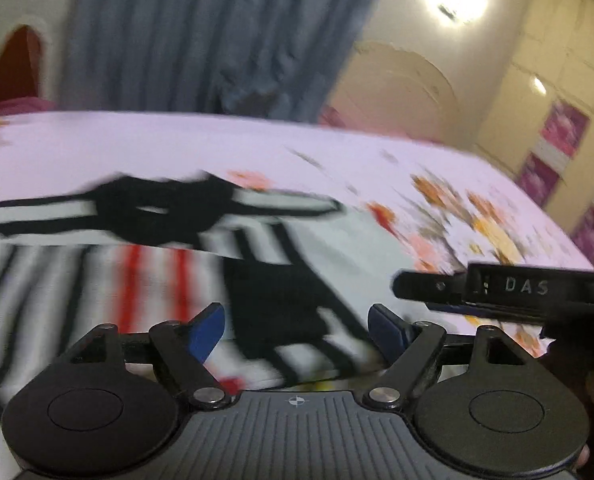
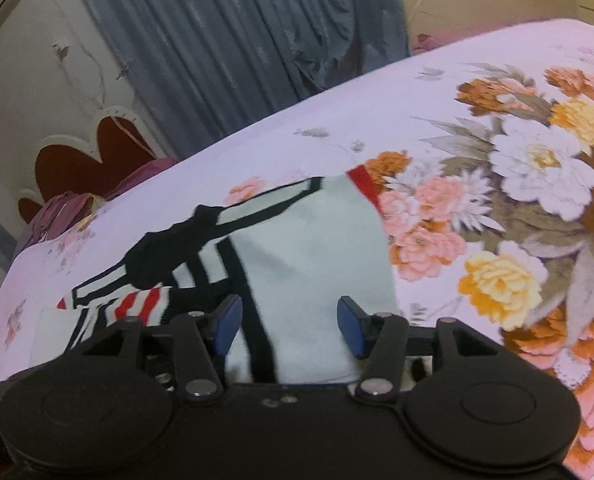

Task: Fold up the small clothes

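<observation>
You're mid-fold with both the left gripper (image 1: 296,322) and right gripper (image 2: 289,322) spread over the striped shirt (image 2: 309,252) on the floral bedsheet (image 2: 437,92); pinch its near edge next.

Through the left wrist camera we see our left gripper (image 1: 296,326) with its blue-tipped fingers (image 1: 207,330) spread apart, hovering over a small garment (image 1: 169,256) of white, black stripes and red bands, blurred by motion. It lies on a bed sheet (image 1: 217,144) printed with orange and pink flowers. From the right, our right gripper (image 1: 477,290) reaches in, marked "DAS". A grey curtain (image 1: 201,32) hangs behind the bed.
</observation>
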The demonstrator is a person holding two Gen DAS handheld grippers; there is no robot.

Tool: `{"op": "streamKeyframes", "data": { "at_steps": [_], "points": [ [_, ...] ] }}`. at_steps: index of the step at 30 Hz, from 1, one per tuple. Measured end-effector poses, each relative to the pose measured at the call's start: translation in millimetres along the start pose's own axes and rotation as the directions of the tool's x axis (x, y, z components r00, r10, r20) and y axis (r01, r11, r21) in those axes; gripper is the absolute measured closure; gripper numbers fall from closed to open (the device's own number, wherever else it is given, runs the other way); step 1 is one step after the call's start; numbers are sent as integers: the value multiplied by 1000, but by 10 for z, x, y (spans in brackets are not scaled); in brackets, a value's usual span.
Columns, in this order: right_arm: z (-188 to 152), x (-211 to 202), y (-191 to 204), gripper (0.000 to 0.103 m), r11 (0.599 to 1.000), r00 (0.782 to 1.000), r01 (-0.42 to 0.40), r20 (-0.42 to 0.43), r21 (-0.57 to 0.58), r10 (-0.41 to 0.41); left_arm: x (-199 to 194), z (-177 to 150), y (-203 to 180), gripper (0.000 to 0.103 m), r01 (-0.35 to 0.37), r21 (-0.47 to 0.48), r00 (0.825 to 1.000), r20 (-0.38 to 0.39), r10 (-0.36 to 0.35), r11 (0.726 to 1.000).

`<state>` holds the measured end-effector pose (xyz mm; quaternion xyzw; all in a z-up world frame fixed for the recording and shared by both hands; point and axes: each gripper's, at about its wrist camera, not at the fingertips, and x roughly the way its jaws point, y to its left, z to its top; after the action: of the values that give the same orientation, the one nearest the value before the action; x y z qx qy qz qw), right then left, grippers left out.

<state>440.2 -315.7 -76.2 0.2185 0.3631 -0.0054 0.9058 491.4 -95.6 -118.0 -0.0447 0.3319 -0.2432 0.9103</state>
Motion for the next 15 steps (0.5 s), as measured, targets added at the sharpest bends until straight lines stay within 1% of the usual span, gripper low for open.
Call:
{"op": "streamKeyframes", "data": {
  "at_steps": [2, 3, 5, 6, 7, 9, 10, 11, 13, 14, 15],
  "points": [
    [-15, 74, 106, 51, 1000, 1000, -23, -15, -13, 23, -294, -37, 289, 24, -81, -51, 996, 40, 83, 995],
    [-29, 119, 159, 51, 999, 999, -33, -23, -19, 32, -439, -63, 460, 24, -138, -75, 988, 59, 142, 988],
    [-59, 255, 263, 52, 998, 998, -46, -50, -31, 44, -684, -118, 736, 25, -228, -111, 968, 79, 238, 967],
    [-71, 323, 302, 52, 998, 997, -43, -62, -38, 41, -784, -155, 875, 30, -268, -133, 956, 84, 280, 954],
    [-83, 395, 341, 52, 998, 997, -39, -75, -46, 36, -863, -189, 1011, 36, -307, -154, 944, 76, 321, 939],
    [-103, 552, 415, 51, 998, 994, -30, -106, -62, 23, -949, -256, 1248, 39, -372, -192, 921, 47, 387, 908],
    [-117, 596, 452, 51, 997, 994, -17, -109, -79, 8, -985, -288, 1329, 40, -389, -207, 913, 42, 405, 898],
    [-122, 625, 496, 53, 995, 994, -4, -106, -102, -7, -982, -324, 1383, 40, -399, -211, 910, 33, 414, 893],
    [-127, 681, 595, 76, 987, 994, 6, -110, -161, -24, -849, -368, 1398, 42, -418, -179, 905, -3, 425, 891],
    [-123, 706, 636, 86, 983, 993, 14, -115, -183, -35, -818, -382, 1384, 42, -425, -159, 903, -9, 430, 891],
    [-120, 710, 657, 94, 979, 993, 21, -110, -202, -44, -810, -379, 1351, 42, -431, -141, 900, -1, 435, 891]
  ]
}}
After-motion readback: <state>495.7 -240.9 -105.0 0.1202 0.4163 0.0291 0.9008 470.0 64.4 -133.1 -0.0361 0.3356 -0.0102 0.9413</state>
